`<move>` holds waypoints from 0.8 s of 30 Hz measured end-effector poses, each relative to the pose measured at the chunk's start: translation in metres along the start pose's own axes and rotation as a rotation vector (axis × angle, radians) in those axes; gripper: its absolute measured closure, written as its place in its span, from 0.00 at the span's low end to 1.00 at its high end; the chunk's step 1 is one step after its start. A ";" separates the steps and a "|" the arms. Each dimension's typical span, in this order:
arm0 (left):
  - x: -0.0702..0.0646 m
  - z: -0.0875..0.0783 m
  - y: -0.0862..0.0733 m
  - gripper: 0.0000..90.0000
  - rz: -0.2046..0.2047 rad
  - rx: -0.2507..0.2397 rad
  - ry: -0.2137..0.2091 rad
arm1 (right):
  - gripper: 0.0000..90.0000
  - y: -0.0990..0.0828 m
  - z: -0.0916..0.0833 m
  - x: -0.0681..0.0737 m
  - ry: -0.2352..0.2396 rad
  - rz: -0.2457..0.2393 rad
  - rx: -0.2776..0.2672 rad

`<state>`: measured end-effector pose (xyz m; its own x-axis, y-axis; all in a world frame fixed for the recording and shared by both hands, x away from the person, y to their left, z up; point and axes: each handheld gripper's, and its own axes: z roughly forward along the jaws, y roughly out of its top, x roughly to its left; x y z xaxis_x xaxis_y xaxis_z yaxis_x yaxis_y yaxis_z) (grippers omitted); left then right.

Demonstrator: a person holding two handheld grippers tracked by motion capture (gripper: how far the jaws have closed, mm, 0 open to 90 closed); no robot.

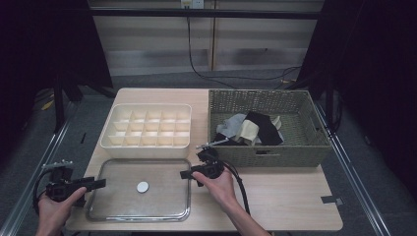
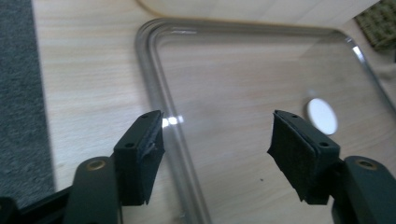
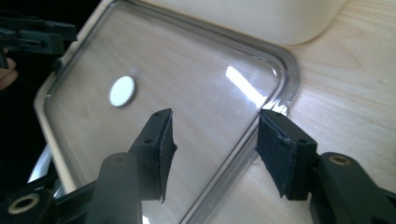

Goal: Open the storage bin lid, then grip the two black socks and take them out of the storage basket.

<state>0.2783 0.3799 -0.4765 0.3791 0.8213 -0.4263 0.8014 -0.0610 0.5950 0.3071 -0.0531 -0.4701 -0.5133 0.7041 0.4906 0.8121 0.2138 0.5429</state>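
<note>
A clear rectangular lid (image 1: 123, 169) lies flat on the wooden table near its front edge, with a small white round disc (image 1: 142, 187) at its middle. My left gripper (image 1: 100, 183) is at the lid's left rim; in the left gripper view its jaws (image 2: 217, 126) stand wide apart on either side of that rim (image 2: 161, 93), pads not pressing. My right gripper (image 1: 186, 174) is at the lid's right rim; in the right gripper view its jaws (image 3: 215, 121) straddle the rim (image 3: 275, 79) with gaps on both sides. The disc (image 2: 322, 115) (image 3: 122, 91) sits past the jaws.
A cream box with several compartments (image 1: 147, 142) stands just behind the lid. To its right is a woven basket (image 1: 295, 147) holding dark and pale cloths (image 1: 251, 129). A black cable (image 1: 242, 189) trails from the right gripper. Bare wood lies in front of the basket.
</note>
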 end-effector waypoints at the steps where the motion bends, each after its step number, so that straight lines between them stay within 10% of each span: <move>1: -0.002 -0.001 0.001 0.37 0.018 0.006 -0.008 | 0.50 0.000 -0.001 0.000 -0.001 -0.006 -0.001; 12: -0.033 -0.006 -0.001 0.35 0.067 -0.060 -0.013 | 0.43 0.003 -0.013 0.001 0.021 -0.093 0.005; 24: -0.054 0.003 -0.004 0.35 0.120 -0.014 -0.035 | 0.43 0.004 -0.036 0.000 0.078 -0.145 -0.069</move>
<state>0.2561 0.3339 -0.4577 0.4879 0.7881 -0.3753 0.7432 -0.1495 0.6522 0.3005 -0.0765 -0.4429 -0.6462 0.6139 0.4534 0.7081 0.2608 0.6561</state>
